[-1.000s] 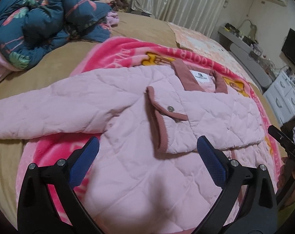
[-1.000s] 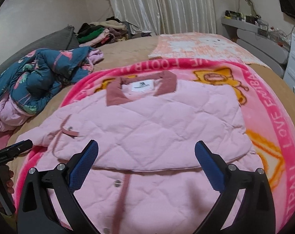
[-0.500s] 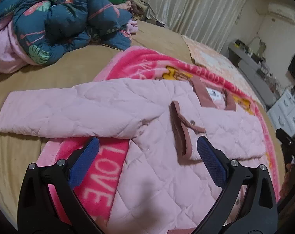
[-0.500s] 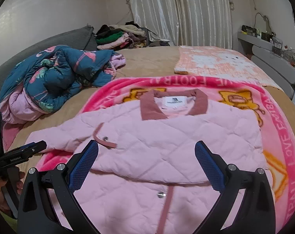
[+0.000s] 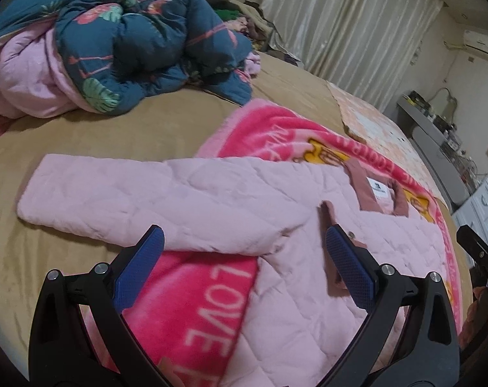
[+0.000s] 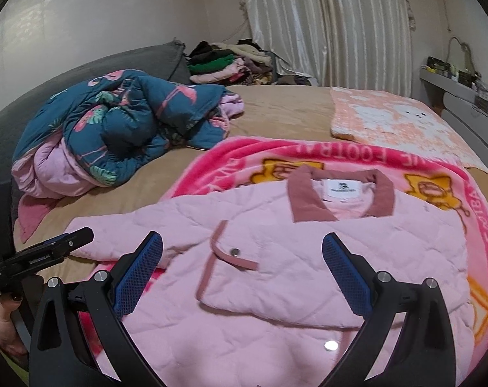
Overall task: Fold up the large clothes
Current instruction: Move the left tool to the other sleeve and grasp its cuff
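Folding is partly done: one sleeve of the pink jacket [image 6: 276,258] lies across its chest, the other sleeve [image 5: 131,200] remains outstretched toward the bed's left edge; left gripper [image 5: 244,271] and right gripper [image 6: 242,271] hover, jaws released.

jacket [image 6: 276,274] hem: cut off by lower edge | collar label [image 6: 342,189] text: too small | shelf items [image 6: 456,72]: indistinct

Bed with tan velvety cover [image 5: 166,122], several textiles on it
Bright pink fleece blanket with white lettering and yellow cartoon prints [image 6: 405,161] lies flat mid-bed; crumpled teal flamingo-print quilt with pink lining [image 6: 115,129] on the left; pale peach-and-white patterned cloth [image 6: 389,119] flat at far right; pile of mixed dark, green and pink clothes [image 6: 228,61] at the far edge by the curtain
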`<act>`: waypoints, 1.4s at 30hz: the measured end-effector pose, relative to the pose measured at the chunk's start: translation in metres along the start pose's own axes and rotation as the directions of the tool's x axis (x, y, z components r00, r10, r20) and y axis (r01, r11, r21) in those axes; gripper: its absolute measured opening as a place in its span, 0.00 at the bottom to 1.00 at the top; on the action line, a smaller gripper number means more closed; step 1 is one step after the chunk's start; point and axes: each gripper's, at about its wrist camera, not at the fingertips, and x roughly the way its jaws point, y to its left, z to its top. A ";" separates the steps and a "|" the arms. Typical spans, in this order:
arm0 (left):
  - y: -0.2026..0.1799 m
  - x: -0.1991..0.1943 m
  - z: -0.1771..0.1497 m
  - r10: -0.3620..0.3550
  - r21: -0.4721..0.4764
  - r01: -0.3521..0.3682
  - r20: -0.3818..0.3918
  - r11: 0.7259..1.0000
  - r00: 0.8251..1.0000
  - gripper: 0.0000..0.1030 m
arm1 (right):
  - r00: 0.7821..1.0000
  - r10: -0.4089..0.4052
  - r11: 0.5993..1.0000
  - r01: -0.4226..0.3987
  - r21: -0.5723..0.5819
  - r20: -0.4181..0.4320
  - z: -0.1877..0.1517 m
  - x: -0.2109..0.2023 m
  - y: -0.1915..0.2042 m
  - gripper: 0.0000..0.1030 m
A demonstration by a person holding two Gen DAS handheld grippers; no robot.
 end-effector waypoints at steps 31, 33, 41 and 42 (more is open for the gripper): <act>0.162 0.012 0.024 0.216 -0.346 -0.217 -0.043 0.913 0.976 0.91 | 0.976 0.176 0.957 -0.200 -0.212 -0.128 0.024 0.094 0.158 0.96; 0.175 0.017 0.021 0.206 -0.380 -0.216 -0.067 0.900 0.976 0.91 | 0.972 0.180 0.952 -0.211 -0.222 -0.150 0.020 0.104 0.168 0.96; 0.211 0.034 0.014 0.208 -0.469 -0.239 -0.117 0.850 0.971 0.91 | 0.954 0.201 0.938 -0.252 -0.238 -0.220 0.005 0.134 0.196 0.96; 0.215 0.038 0.012 0.208 -0.473 -0.246 -0.131 0.846 0.969 0.91 | 0.952 0.204 0.935 -0.258 -0.241 -0.228 0.004 0.137 0.198 0.96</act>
